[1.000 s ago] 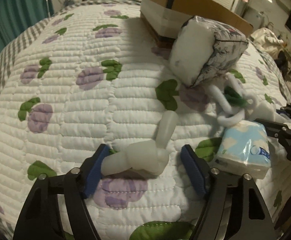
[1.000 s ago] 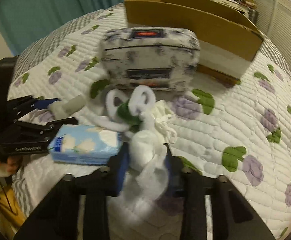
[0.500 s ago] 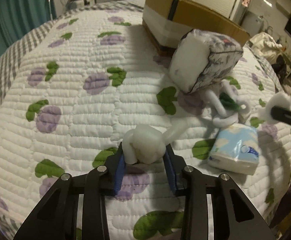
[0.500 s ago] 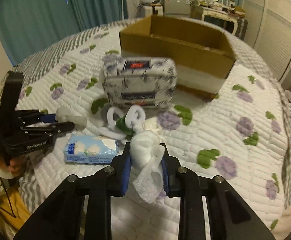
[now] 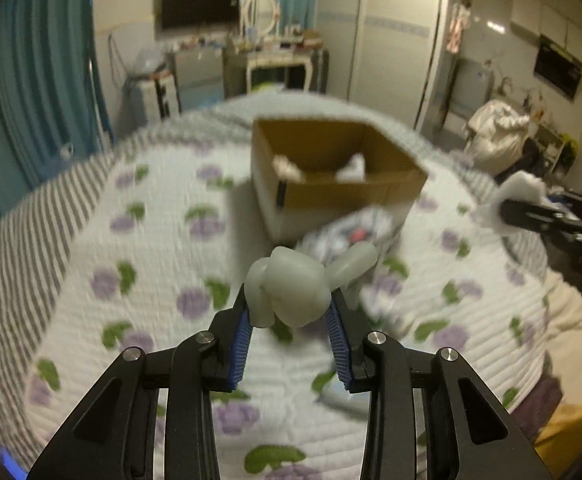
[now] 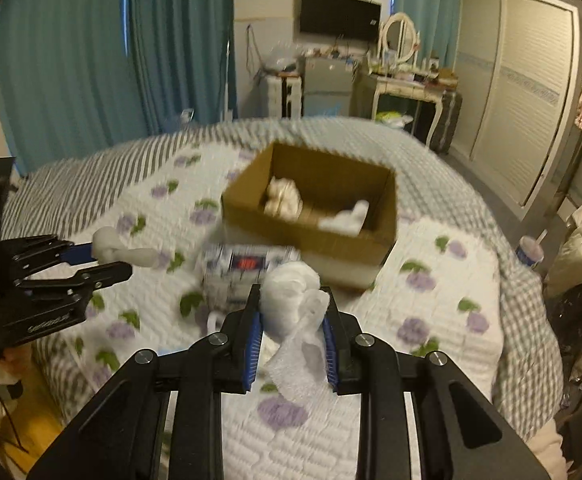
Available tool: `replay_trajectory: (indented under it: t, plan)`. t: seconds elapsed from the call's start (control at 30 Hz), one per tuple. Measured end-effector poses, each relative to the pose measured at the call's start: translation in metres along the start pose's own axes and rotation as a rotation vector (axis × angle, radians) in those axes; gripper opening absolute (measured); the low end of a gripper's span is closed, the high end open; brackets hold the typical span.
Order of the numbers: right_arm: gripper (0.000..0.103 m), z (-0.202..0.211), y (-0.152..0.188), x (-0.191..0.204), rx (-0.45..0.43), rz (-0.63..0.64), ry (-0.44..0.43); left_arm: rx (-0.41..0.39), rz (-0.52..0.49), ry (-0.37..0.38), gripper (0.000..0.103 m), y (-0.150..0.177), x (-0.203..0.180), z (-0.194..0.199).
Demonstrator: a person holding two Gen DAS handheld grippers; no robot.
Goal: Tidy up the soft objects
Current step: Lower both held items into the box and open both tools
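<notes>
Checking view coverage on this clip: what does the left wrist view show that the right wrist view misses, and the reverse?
Left wrist only: the left gripper from behind, its pads shut on a knotted white toy; a white bundle on a chair far right.
Right wrist only: the right gripper close up, pinching a foam wad; a sliding wardrobe; a blue-capped bottle at the bed's edge.
Both: the cardboard box holding two white items, the patterned tissue pack before it, the quilt, each other's gripper, TV and mirror.
</notes>
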State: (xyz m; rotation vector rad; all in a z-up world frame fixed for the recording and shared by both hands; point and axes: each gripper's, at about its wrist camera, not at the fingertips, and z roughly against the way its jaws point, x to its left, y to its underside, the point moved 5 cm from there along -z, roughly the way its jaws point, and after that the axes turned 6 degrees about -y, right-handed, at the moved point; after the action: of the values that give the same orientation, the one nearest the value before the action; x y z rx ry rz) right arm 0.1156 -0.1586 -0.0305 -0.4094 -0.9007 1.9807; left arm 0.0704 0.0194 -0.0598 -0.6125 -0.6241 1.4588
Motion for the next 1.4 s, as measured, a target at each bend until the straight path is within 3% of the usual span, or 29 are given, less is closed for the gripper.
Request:
replay_trajectory:
  t: [0.27, 0.53, 0.7, 0.9, 1.13, 1.2, 1.3, 1.33, 1.37, 1.4]
  plan:
    - [0.026, 0.012, -0.077, -0.020, -0.153, -0.022, 0.027, -0.115, -0.010, 0.005, 0.034, -0.074, -0.006, 0.021]
    - [0.026, -0.034, -0.129, -0.050, -0.183, -0.046, 0.046, -0.131, 0.002, 0.002, 0.034, -0.139, -0.009, -0.028]
    - [0.026, -0.087, -0.134, -0.076, -0.143, -0.076, 0.052, -0.127, -0.025, -0.024, 0.034, -0.160, -0.018, -0.081]
    - [0.026, -0.165, -0.110, -0.112, -0.057, -0.161, 0.029, -0.077, -0.068, -0.030, 0.034, -0.158, -0.032, -0.148]
    - [0.030, -0.198, -0.089, -0.139, -0.022, -0.206, 0.046, -0.046, -0.097, -0.030, 0.036, -0.155, -0.045, -0.180]
    - [0.049, -0.196, -0.088, -0.142, -0.024, -0.213, 0.058, -0.040, -0.086, -0.029, 0.040, -0.156, -0.046, -0.178]
    - [0.058, -0.186, -0.090, -0.143, -0.032, -0.212, 0.062, -0.027, -0.066, -0.021, 0.046, -0.160, -0.045, -0.169]
    - [0.060, -0.178, -0.090, -0.142, -0.035, -0.209, 0.072, -0.025, -0.062, -0.041, 0.053, -0.161, -0.044, -0.165]
    - [0.061, -0.171, -0.093, -0.140, -0.042, -0.207, 0.077, -0.032, -0.058, -0.064, 0.069, -0.163, -0.042, -0.160]
    - [0.061, -0.163, -0.094, -0.139, -0.047, -0.205, 0.081, -0.057, -0.055, -0.081, 0.077, -0.165, -0.040, -0.149]
